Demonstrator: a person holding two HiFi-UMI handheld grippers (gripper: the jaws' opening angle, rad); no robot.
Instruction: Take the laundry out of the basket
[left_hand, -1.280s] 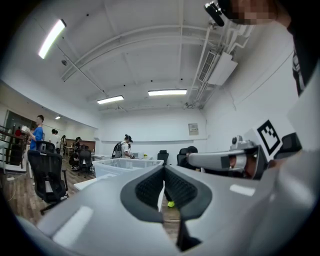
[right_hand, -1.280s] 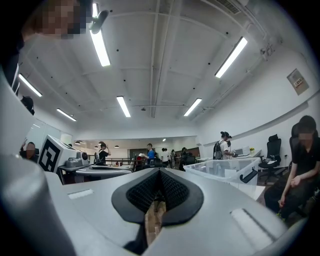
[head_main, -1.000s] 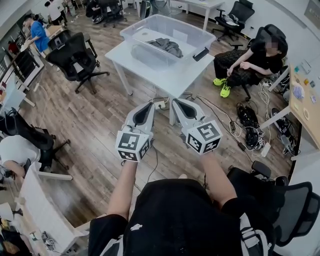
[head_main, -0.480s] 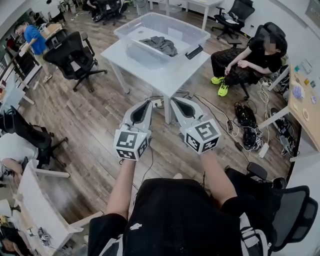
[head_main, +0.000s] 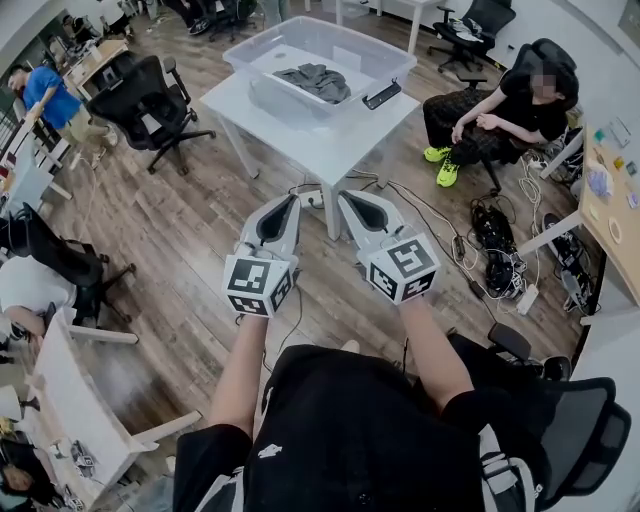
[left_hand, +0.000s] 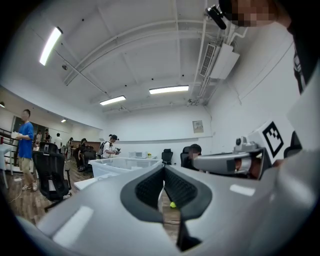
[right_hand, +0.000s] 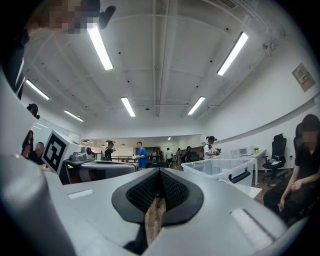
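A clear plastic basket stands on a white table ahead of me, with grey laundry lying inside it. My left gripper and right gripper are held side by side over the wooden floor, well short of the table. Both are shut with nothing between the jaws. In the left gripper view the closed gripper points toward the basket. In the right gripper view the gripper is also closed, and the basket shows to its right.
A person sits on a chair right of the table. A black office chair stands to the left. Cables and a power strip lie on the floor at right. A white desk is at lower left.
The table and basket have come nearer and shifted slightly left in the head view. Both grippers stay shut and side by side.
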